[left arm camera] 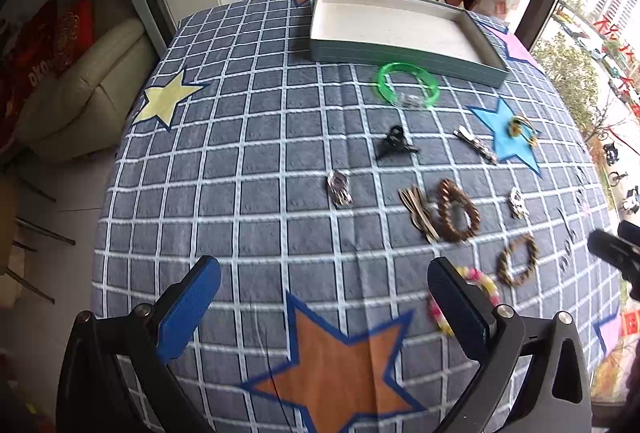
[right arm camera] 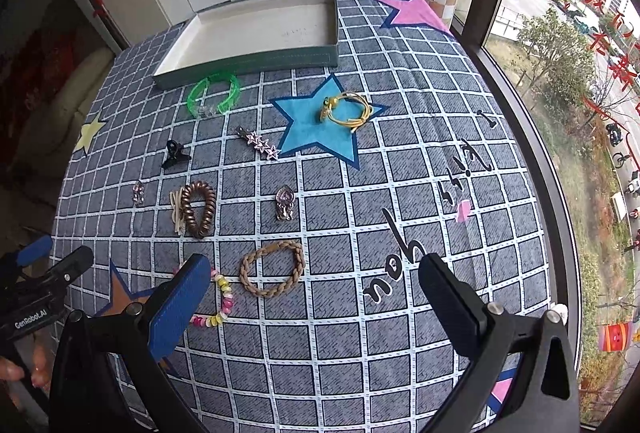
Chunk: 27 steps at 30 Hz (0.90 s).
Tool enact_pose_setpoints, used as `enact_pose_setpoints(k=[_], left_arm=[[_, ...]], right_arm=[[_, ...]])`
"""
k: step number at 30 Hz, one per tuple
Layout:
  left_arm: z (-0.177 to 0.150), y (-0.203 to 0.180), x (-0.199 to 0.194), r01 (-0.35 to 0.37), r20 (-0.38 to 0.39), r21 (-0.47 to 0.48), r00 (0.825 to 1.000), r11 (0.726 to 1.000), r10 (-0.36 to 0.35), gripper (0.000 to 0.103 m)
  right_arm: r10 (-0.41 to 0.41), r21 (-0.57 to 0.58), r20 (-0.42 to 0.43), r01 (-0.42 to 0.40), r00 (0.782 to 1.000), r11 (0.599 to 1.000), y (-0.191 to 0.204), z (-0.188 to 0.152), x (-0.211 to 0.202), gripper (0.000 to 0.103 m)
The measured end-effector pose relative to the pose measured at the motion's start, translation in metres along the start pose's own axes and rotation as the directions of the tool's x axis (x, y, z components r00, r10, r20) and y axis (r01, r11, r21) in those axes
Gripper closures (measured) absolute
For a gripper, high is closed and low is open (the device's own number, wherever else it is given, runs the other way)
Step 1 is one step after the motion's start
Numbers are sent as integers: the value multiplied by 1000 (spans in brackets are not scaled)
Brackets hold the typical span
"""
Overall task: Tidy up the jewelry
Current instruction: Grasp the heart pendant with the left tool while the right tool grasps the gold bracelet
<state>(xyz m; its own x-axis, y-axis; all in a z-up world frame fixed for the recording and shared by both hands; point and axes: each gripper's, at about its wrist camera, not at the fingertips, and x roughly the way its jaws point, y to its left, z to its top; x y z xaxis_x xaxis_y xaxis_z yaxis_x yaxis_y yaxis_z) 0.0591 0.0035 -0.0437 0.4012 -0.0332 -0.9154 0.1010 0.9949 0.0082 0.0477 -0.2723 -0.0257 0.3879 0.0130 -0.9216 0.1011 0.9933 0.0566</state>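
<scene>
both claws hang spread wide above the tabletop point(right arm camera: 400, 193), each holding nothing. the left claw point(left arm camera: 324, 297) hovers over an orange star patch point(left arm camera: 340, 365) on the checked cloth; just past its right finger lies a pink-and-yellow bead bracelet point(left arm camera: 486, 285), partly hidden by that finger. the right claw point(right arm camera: 316, 293) has a braided tan bracelet point(right arm camera: 272, 267) lying between its fingertips, a little ahead, not touched. the bead bracelet point(right arm camera: 222, 297) lies just beside its left finger.

further ahead of the right claw sit a heart-shaped pendant clip point(right arm camera: 285, 202), a brown coil hair tie point(right arm camera: 198, 208) touching a pale band point(right arm camera: 176, 211), a small clear clip point(right arm camera: 138, 192), a black claw clip point(right arm camera: 174, 153) and a star-studded barrette point(right arm camera: 260, 142). a gold bracelet point(right arm camera: 348, 110) rests on a blue star patch point(right arm camera: 312, 129). a green bangle point(right arm camera: 214, 93) lies just in front of the shallow tray point(right arm camera: 248, 63), which stands at the far edge, its white inside bare. the tray point(left arm camera: 400, 53) is ahead and right of the left claw.
</scene>
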Motion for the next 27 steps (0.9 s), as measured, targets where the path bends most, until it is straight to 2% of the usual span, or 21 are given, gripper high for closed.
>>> enact_pose_setpoints(k=[8,15,23,27], left_arm=[[17,1,39,-29,-60,17,998,999,30,0],[28,6,64,-31,-74,-4,997,999,31,0],[37,5,86,-33,-69,-26,997,999,31,0],[39,0,96,-37,-86,-12,996,999,36,3]], right_arm=[[25,9,-137,-24,990,1000,-1,19,39,0],[12,25,-137,-8,991,1000,-10,43,66,0],[-17,52,-77,22,997,998,-30,96,87,0],[-18,18,-59,19,998,1000,-27,117,98,2]])
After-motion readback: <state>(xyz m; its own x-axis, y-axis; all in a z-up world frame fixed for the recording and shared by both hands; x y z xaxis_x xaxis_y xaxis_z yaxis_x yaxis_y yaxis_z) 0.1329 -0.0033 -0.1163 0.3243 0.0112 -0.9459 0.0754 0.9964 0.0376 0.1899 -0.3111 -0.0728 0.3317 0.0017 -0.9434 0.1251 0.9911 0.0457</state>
